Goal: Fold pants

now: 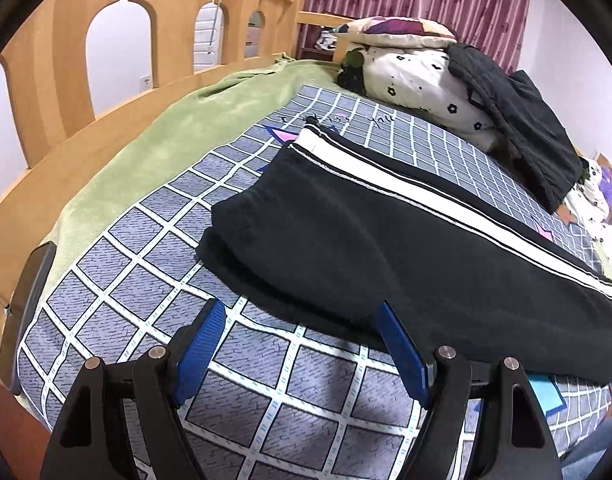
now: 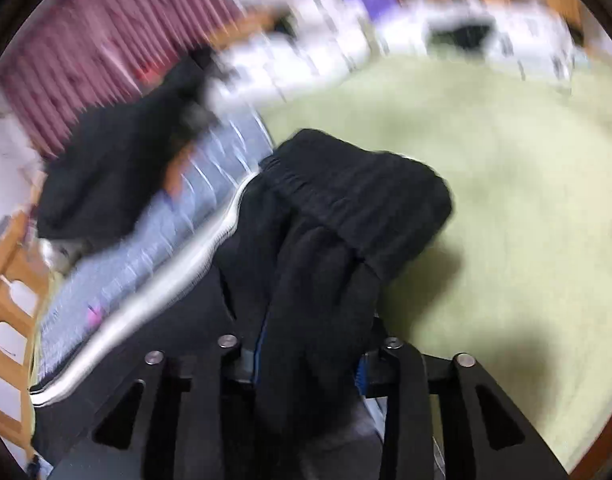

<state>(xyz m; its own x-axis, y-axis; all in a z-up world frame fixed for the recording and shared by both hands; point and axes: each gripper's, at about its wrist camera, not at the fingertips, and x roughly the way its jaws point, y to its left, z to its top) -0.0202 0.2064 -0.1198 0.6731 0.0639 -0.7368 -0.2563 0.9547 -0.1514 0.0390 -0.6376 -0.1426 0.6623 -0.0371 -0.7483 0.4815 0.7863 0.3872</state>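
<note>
Black pants (image 1: 406, 240) with a white side stripe lie on a grid-patterned bedsheet (image 1: 145, 272), the left gripper (image 1: 301, 312) spread wide and empty beside them, the right gripper (image 2: 310, 364) clamped on their waistband end (view blurred).

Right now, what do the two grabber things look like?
The left gripper has black arms shaped like long triangles, each with a triangular cut-out, and shiny round silver pins at the joints. Its two fingers are flat bright blue pads. The right gripper has the same black arms and silver pins; only thin slivers of blue show there. No cables or sleeves are visible.
</note>
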